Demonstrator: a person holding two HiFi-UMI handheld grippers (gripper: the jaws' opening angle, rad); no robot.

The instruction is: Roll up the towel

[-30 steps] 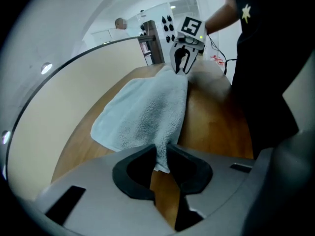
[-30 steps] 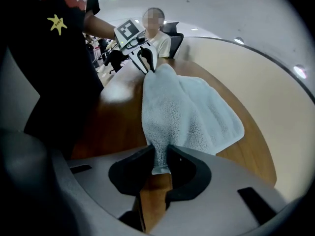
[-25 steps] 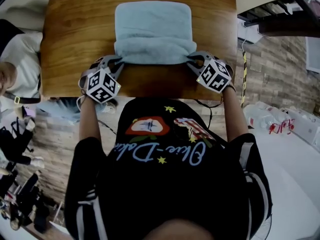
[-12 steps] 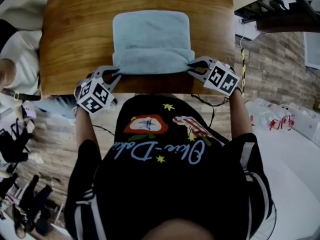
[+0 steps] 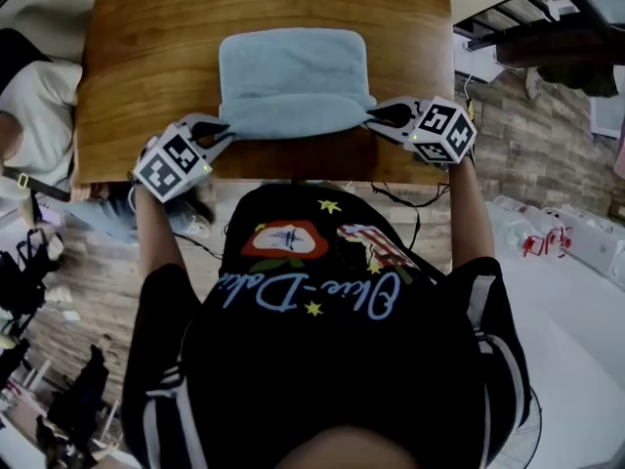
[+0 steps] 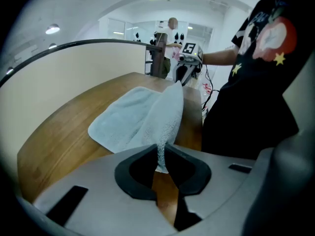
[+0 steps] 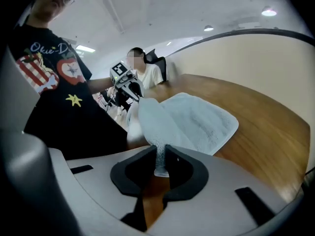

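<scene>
A light blue towel (image 5: 293,71) lies on the wooden table (image 5: 137,76), its near edge folded over and lifted off the wood. My left gripper (image 5: 223,129) is shut on the towel's near left corner (image 6: 161,154), and the cloth runs up between the dark pads. At the other end my right gripper (image 5: 374,117) is shut on the near right corner (image 7: 160,159). The folded edge (image 5: 293,115) hangs stretched between the two grippers, and the far part of the towel (image 7: 202,119) stays flat on the table.
The table's near edge (image 5: 293,169) runs just below the grippers, right in front of the person's black shirt. Another person in a white top (image 5: 34,115) sits at the table's left end. Boxes and clutter (image 5: 557,237) cover the floor to the right.
Both grippers have risen and moved towards the far side with the towel's near edge, and both have rolled. The folded edge now lies higher and further over the flat part of the towel.
</scene>
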